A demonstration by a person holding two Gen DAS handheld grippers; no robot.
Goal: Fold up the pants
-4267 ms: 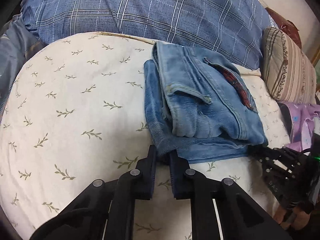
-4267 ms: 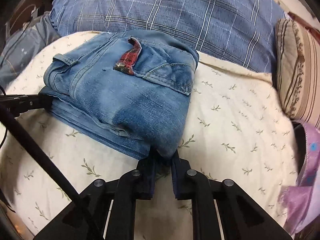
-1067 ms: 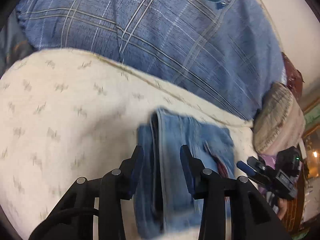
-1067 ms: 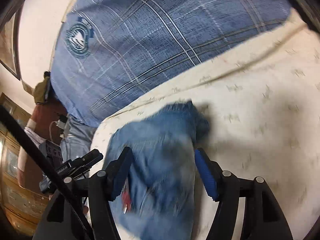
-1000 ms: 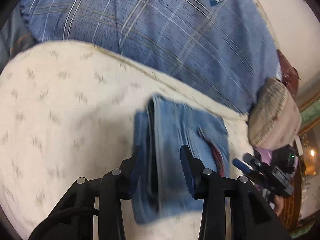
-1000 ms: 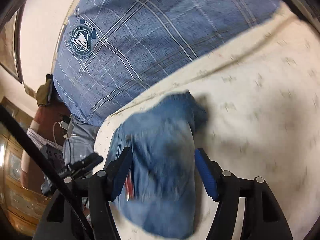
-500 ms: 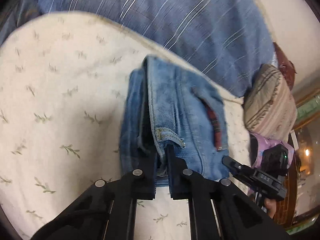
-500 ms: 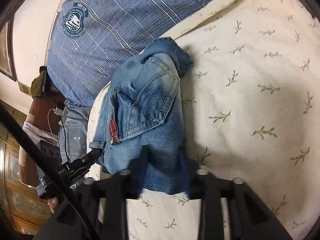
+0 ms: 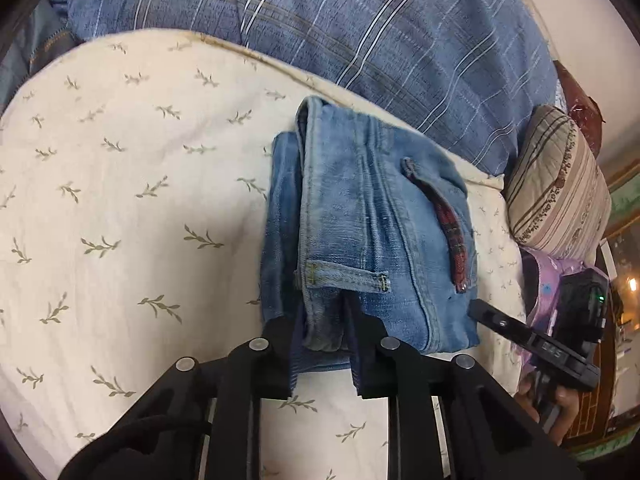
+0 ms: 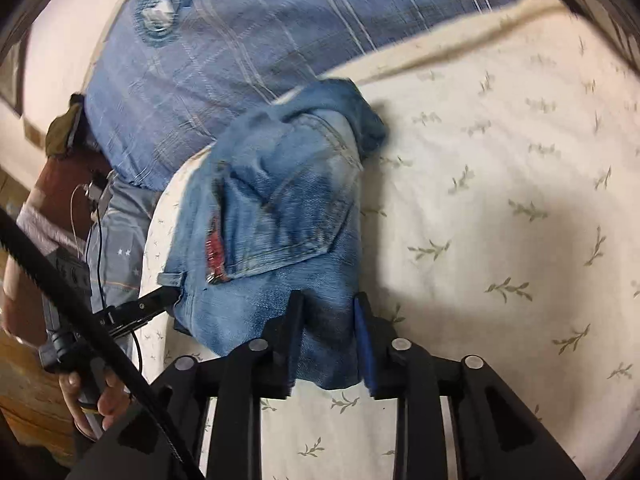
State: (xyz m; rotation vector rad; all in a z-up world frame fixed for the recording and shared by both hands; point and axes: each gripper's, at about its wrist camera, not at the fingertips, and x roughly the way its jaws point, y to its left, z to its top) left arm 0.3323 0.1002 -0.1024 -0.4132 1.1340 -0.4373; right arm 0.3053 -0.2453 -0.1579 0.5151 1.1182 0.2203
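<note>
Left claw (image 9: 325,344) narrow — pinching the near edge of folded jeans (image 9: 372,232) on the bed (image 9: 120,220). Right claw (image 10: 329,340) a bit wider — gripping the jeans too.

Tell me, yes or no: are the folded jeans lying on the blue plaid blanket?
No, the folded jeans lie on the cream leaf-print sheet, in front of the blue plaid blanket.
</note>
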